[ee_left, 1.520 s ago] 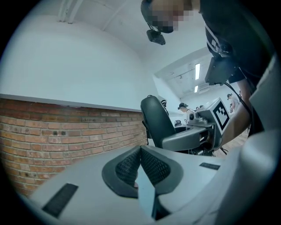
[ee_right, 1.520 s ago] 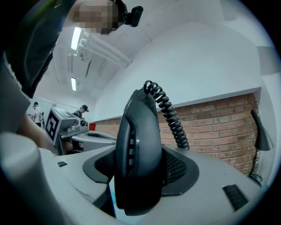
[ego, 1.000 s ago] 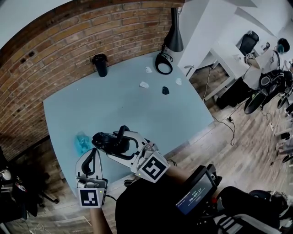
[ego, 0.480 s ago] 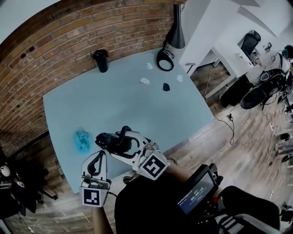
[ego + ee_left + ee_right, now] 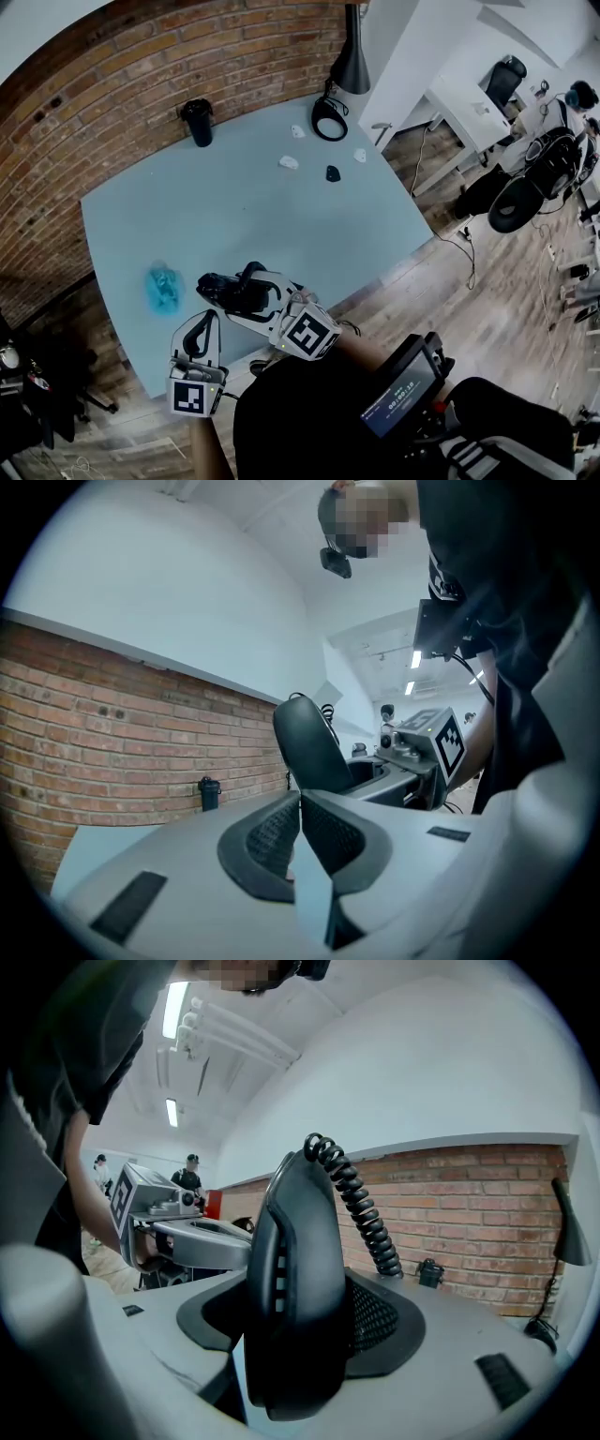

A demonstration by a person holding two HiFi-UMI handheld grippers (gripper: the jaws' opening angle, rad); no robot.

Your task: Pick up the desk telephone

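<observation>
Right gripper: the right gripper is clamped on the black plastic telephone handset. The mesh pads press both flanks of the grip, so the jaws stand only as far apart as the handset is thick.
Left gripper: the left gripper has its jaws fully together, pad against pad, with nothing between them.
Task object: the handset stands on end in the right jaws. Its black coiled cord rises from the top end and falls away toward 4 o'clock. In the head view it hangs over the 7 o'clock part of the pale blue table, close to the near edge. No telephone base can be made out.
Relative layout: the left gripper sits at 7 o'clock of the handset, near but apart. A crumpled blue object lies on the table at 9 o'clock of the handset. A black cup stands well apart at 12 o'clock.
Change: over the last second the handset has kept its place in the right jaws with the grip unaltered. The left gripper has drifted slightly toward the right one.
Task meaning: judged from this, the pick-up is essentially achieved. The hold appears stable.
Risk: the trailing cord could drag on whatever it is attached to.
</observation>
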